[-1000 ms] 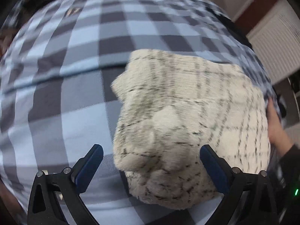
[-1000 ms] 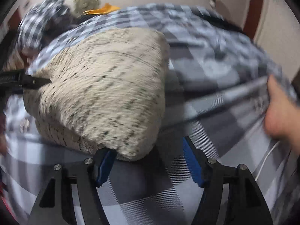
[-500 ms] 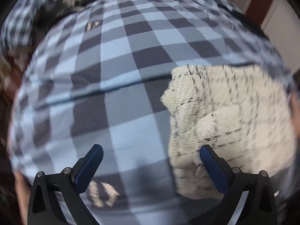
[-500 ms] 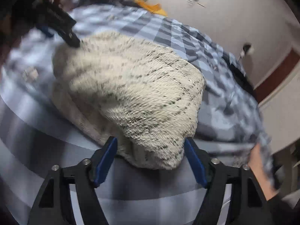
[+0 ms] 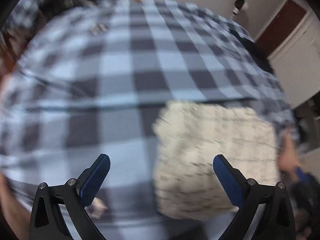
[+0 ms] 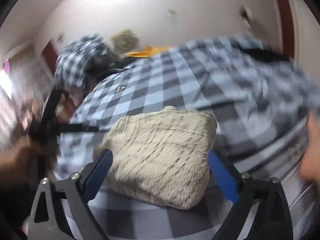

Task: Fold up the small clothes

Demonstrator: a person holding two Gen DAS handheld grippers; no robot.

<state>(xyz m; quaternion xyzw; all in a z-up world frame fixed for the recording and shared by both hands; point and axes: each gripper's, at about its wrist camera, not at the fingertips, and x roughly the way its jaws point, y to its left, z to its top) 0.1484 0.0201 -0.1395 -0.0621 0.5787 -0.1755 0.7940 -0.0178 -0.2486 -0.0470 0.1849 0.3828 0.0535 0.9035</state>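
Observation:
A folded cream fuzzy garment with thin dark grid lines (image 5: 212, 160) lies on a blue and grey checked bedspread (image 5: 124, 84). In the left wrist view it sits low and right, blurred. My left gripper (image 5: 161, 166) is open and empty above the spread, its right finger over the garment. In the right wrist view the garment (image 6: 160, 156) lies in front of my right gripper (image 6: 160, 164), which is open with its blue pads on either side of the near edge, not closed on it.
A checked pillow (image 6: 80, 64), an orange item (image 6: 150, 51) and a fuzzy green-grey thing (image 6: 124, 40) lie at the head of the bed by a pale wall. A hand (image 6: 310, 150) is at the right edge. The left gripper's black frame (image 6: 48, 116) is at left.
Both cameras have swung and are blurred. The left gripper drew back off the garment to the left. The right gripper turned so the garment lies between its fingers.

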